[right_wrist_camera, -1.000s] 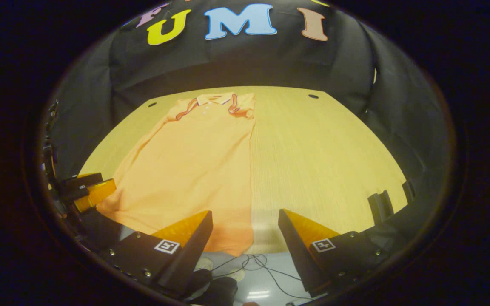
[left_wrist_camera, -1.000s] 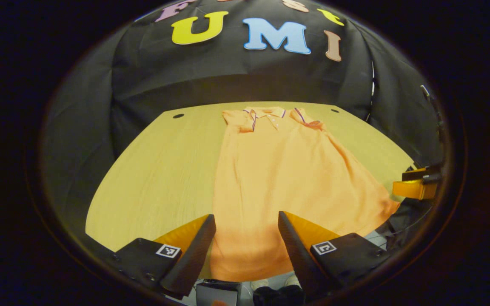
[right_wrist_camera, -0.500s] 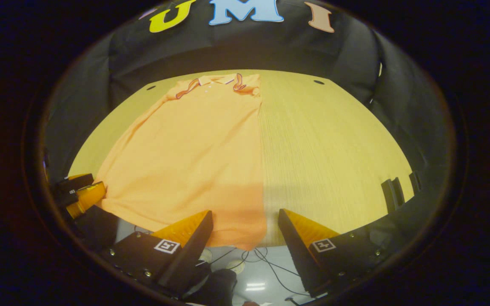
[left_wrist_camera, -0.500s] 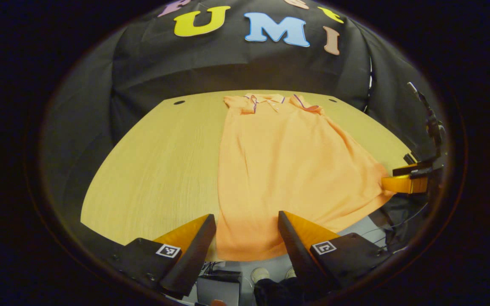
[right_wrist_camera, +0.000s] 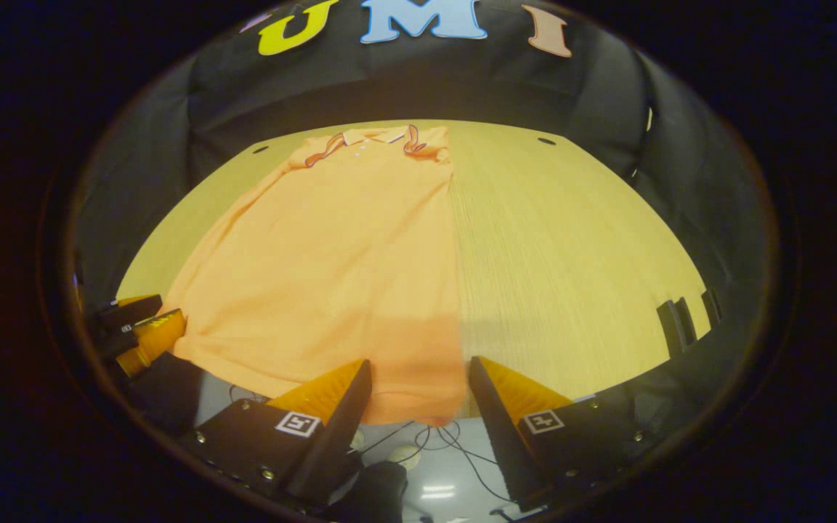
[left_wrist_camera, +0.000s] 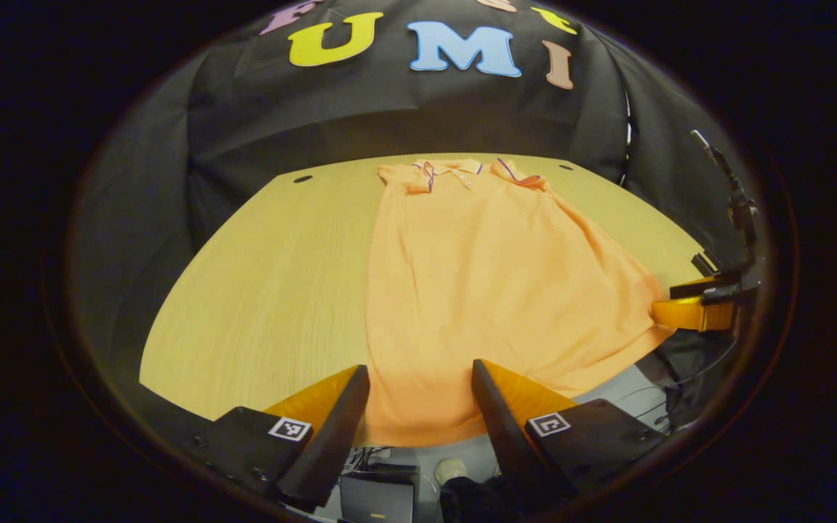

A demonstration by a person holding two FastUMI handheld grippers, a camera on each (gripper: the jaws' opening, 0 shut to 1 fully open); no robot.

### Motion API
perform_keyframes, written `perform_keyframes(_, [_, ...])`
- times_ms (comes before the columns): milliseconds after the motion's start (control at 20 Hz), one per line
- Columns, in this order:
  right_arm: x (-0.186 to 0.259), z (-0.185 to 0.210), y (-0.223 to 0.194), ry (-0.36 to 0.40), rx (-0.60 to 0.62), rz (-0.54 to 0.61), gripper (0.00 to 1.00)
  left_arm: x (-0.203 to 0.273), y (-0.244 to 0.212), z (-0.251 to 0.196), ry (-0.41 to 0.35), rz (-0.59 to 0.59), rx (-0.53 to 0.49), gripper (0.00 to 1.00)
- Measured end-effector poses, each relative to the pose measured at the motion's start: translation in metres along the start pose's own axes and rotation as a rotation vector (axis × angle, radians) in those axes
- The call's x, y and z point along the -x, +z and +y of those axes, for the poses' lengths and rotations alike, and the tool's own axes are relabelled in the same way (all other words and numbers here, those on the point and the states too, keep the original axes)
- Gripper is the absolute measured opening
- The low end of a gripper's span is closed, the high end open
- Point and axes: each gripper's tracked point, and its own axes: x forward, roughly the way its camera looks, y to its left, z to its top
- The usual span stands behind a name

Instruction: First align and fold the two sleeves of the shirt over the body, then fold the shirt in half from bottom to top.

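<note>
At near edge of pale wood tabletop (left_wrist_camera: pixel 259 290): orange polo shirt (left_wrist_camera: pixel 476 290) flat, sleeves tucked over body, hem overhanging. Left gripper (left_wrist_camera: pixel 418 407) & right gripper (right_wrist_camera: pixel 418 396) edged closer over 1 s, fingers apart, straddling hem corners. Prob. bottom-to-top fold pending.

Shirt (left_wrist_camera: pixel 476 290) flat on table (left_wrist_camera: pixel 259 276), collar (left_wrist_camera: pixel 455 168) at far edge, hem overhanging near edge

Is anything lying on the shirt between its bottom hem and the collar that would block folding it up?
Nothing visible does: the shirt lies bare from hem to collar on the table.
</note>
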Motion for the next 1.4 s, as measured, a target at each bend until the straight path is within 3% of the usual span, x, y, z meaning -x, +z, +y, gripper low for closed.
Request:
perform_keyframes(150, [0.001, 0.003, -0.002, 0.01, -0.005, -0.003, 0.55, 0.0, -0.001, -0.012, -0.011, 0.003, -0.02, 0.7])
perform_keyframes(200, [0.001, 0.002, -0.001, 0.009, -0.014, -0.004, 0.51, 0.0, -0.002, -0.017, -0.018, 0.003, -0.025, 0.59])
perform_keyframes(250, [0.001, 0.002, -0.001, 0.013, -0.037, -0.005, 0.36, 0.0, -0.001, -0.02, -0.022, 0.002, -0.028, 0.49])
perform_keyframes(300, [0.0, 0.002, -0.002, 0.024, -0.05, -0.004, 0.31, -0.001, -0.001, -0.023, -0.025, -0.001, -0.028, 0.44])
perform_keyframes(450, [0.002, 0.0, 0.005, 0.057, -0.078, 0.011, 0.27, -0.001, 0.0, -0.023, 0.009, 0.003, -0.018, 0.12])
perform_keyframes(500, [0.002, 0.002, -0.002, 0.074, -0.101, 0.007, 0.05, -0.002, 0.0, -0.023, 0.02, 0.012, -0.018, 0.13])
perform_keyframes(550, [0.002, 0.003, -0.002, 0.097, -0.111, 0.017, 0.05, -0.001, 0.004, -0.024, 0.03, 0.019, -0.008, 0.13])
perform_keyframes(600, [0.001, 0.003, -0.001, 0.116, -0.122, 0.026, 0.05, -0.002, 0.002, -0.025, 0.04, 0.022, 0.003, 0.06])
perform_keyframes(700, [0.003, 0.005, 0.004, 0.156, -0.144, 0.021, 0.05, -0.002, 0.005, -0.023, 0.052, 0.033, 0.034, 0.06])
perform_keyframes(750, [0.009, 0.003, 0.011, 0.173, -0.143, 0.011, 0.0, 0.0, 0.01, -0.022, 0.064, 0.032, 0.052, 0.06])
perform_keyframes(1000, [0.031, 0.002, 0.084, 0.223, -0.11, -0.129, 0.0, 0.015, 0.071, -0.029, 0.067, -0.071, 0.039, 0.06])
perform_keyframes(1400, [0.029, -0.002, 0.197, 0.197, -0.094, -0.273, 0.0, -0.018, 0.195, -0.036, 0.003, -0.217, 0.042, 0.06])
